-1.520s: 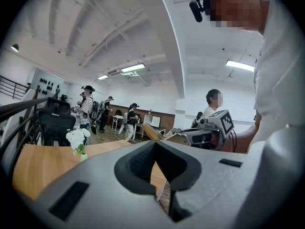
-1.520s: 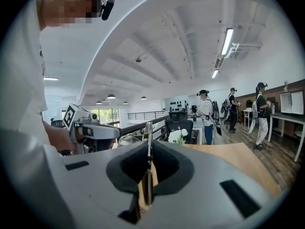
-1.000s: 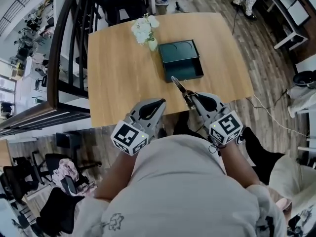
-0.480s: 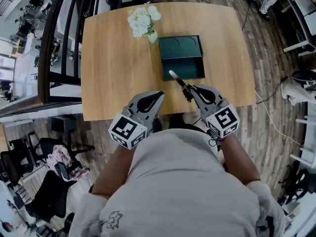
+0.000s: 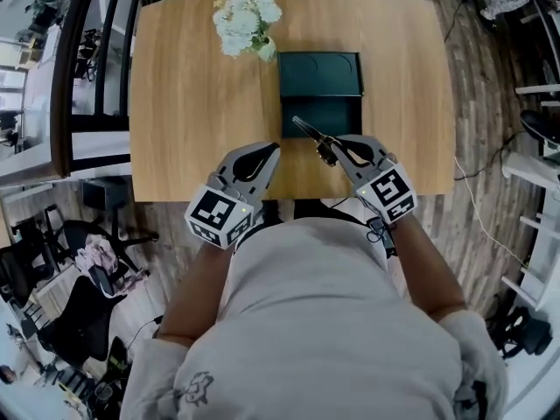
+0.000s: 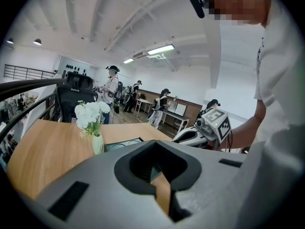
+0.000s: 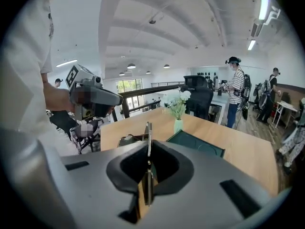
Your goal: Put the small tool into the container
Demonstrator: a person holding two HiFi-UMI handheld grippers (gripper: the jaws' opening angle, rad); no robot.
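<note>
The container (image 5: 320, 75) is a dark green open box in the middle of the wooden table (image 5: 184, 103); it also shows in the right gripper view as the container (image 7: 196, 144). My right gripper (image 5: 331, 152) is shut on the small tool (image 5: 308, 131), a thin dark metal piece. The tool's tip reaches over the near left corner of the container. In the right gripper view the tool (image 7: 148, 142) stands edge-on between the jaws of the right gripper (image 7: 148, 178). My left gripper (image 5: 264, 154) hovers at the table's near edge, left of the tool, shut and empty.
A small vase of white flowers (image 5: 243, 17) stands just left of the container's far corner. A black railing (image 5: 83, 68) runs along the table's left side. Several people stand far back in the room, among them a person (image 7: 234, 92) in a striped shirt.
Both grippers have moved forward over the table's near edge. The tool's tip has come from in front of the container to above its near left corner. The grip is unchanged.
</note>
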